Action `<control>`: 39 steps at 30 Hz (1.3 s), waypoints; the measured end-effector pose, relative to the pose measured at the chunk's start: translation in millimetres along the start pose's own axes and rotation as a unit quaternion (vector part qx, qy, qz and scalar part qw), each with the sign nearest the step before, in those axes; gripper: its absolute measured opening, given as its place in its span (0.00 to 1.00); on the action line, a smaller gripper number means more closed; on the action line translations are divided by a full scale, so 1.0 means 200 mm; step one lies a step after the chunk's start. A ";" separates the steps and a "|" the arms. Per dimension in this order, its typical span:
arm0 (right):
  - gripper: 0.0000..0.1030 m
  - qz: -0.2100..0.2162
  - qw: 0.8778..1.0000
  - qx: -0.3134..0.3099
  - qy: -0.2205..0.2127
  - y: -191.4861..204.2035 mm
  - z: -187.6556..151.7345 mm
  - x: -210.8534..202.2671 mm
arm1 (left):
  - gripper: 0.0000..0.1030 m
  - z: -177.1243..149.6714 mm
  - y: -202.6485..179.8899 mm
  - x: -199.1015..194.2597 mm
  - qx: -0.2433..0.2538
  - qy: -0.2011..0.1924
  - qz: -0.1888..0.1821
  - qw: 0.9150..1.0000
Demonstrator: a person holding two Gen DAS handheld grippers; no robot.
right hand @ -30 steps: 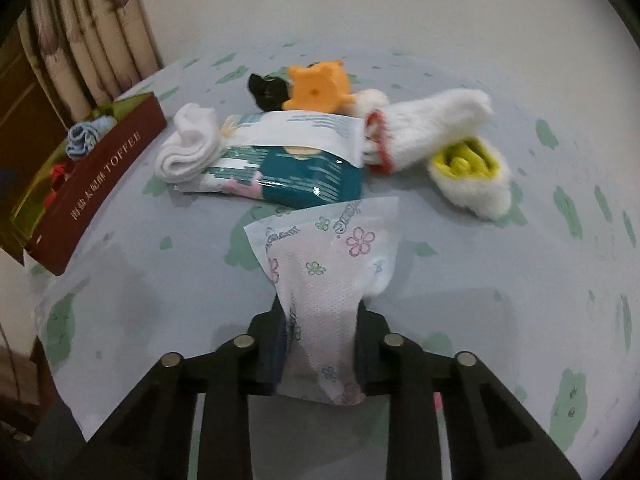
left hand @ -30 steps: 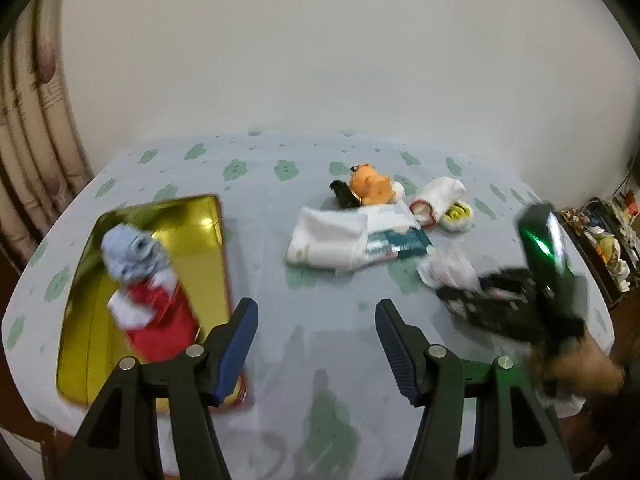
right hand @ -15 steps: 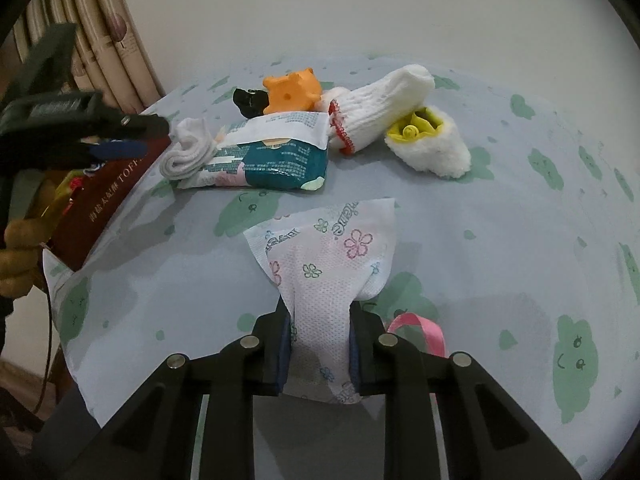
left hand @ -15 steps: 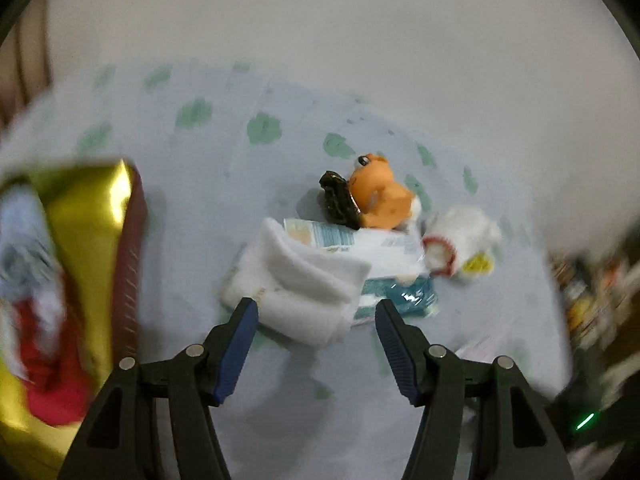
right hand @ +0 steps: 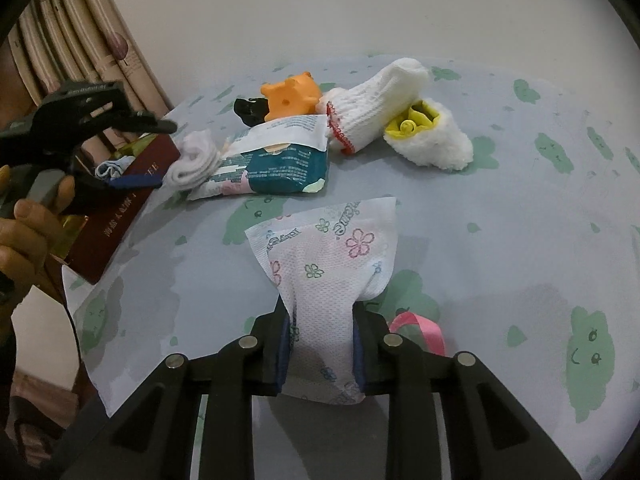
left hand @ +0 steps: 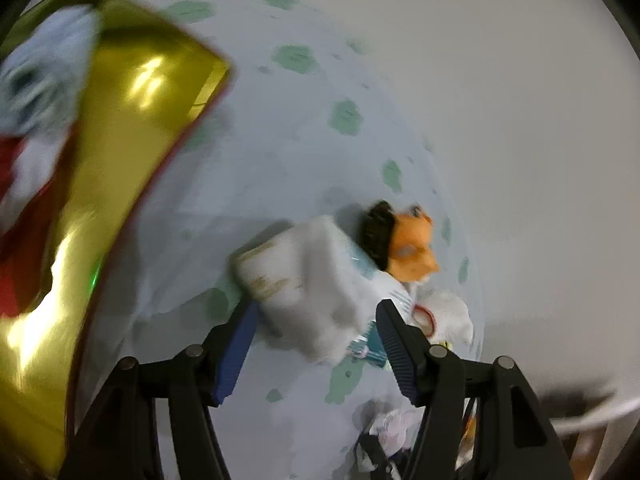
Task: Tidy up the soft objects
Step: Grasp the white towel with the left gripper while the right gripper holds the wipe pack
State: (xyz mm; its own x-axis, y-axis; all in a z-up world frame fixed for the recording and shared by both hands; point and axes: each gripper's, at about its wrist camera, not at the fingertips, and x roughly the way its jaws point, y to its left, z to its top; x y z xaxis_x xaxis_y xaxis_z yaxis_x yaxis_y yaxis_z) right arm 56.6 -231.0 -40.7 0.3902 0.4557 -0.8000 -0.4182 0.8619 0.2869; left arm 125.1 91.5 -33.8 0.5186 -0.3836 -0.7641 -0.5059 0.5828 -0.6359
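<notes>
My right gripper (right hand: 322,346) is shut on a white floral tissue pack (right hand: 332,256), held just above the table. My left gripper (left hand: 316,340) is open, its jaws on either side of a folded white sock (left hand: 304,280); it also shows in the right wrist view (right hand: 136,152), next to the same sock (right hand: 192,164). The sock lies on a teal wet-wipes pack (right hand: 276,164). A gold tin (left hand: 132,120) holds a blue-grey sock (left hand: 36,80) and a red-and-white sock (left hand: 20,184).
An orange rubber toy (right hand: 292,96) and a small black object (right hand: 250,110) lie behind the wipes. A white knitted sock (right hand: 376,100) and a fluffy white slipper with yellow lining (right hand: 432,136) lie to the right. A pink ribbon (right hand: 420,328) lies beside my right gripper. Curtains (right hand: 80,48) hang at the left.
My left gripper has swung away from the tin and closed in on the folded white sock, staying open. My right gripper has kept the tissue pack and drawn back a little.
</notes>
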 end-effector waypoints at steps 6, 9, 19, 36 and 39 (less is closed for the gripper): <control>0.24 0.006 1.000 0.004 0.000 -0.01 -0.01 0.00 | 0.62 0.03 0.01 0.11 -0.015 0.017 -0.005 1.000; 0.25 0.010 1.000 0.007 0.000 -0.02 -0.01 0.00 | 0.64 0.05 0.05 0.18 -0.041 0.031 -0.007 0.999; 0.30 0.012 1.000 0.002 -0.002 -0.01 -0.02 0.00 | 0.16 0.03 -0.01 0.16 0.036 0.015 -0.032 0.999; 0.27 -0.008 1.000 -0.015 -0.001 0.03 -0.01 0.01 | 0.14 -0.24 -0.05 -0.55 0.169 -0.111 -0.001 0.979; 0.23 -0.009 1.000 -0.009 0.001 0.02 -0.01 0.00 | 0.14 -0.26 0.04 -0.72 0.173 -0.120 0.028 0.977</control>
State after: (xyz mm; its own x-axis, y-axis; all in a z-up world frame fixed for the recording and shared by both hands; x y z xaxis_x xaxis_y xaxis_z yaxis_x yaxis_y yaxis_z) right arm 54.1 -227.7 -40.7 0.3953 0.4397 -0.8065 -0.4261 0.8656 0.2631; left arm 11.1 113.7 66.1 0.6645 -0.1891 -0.7230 -0.2960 0.8217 -0.4869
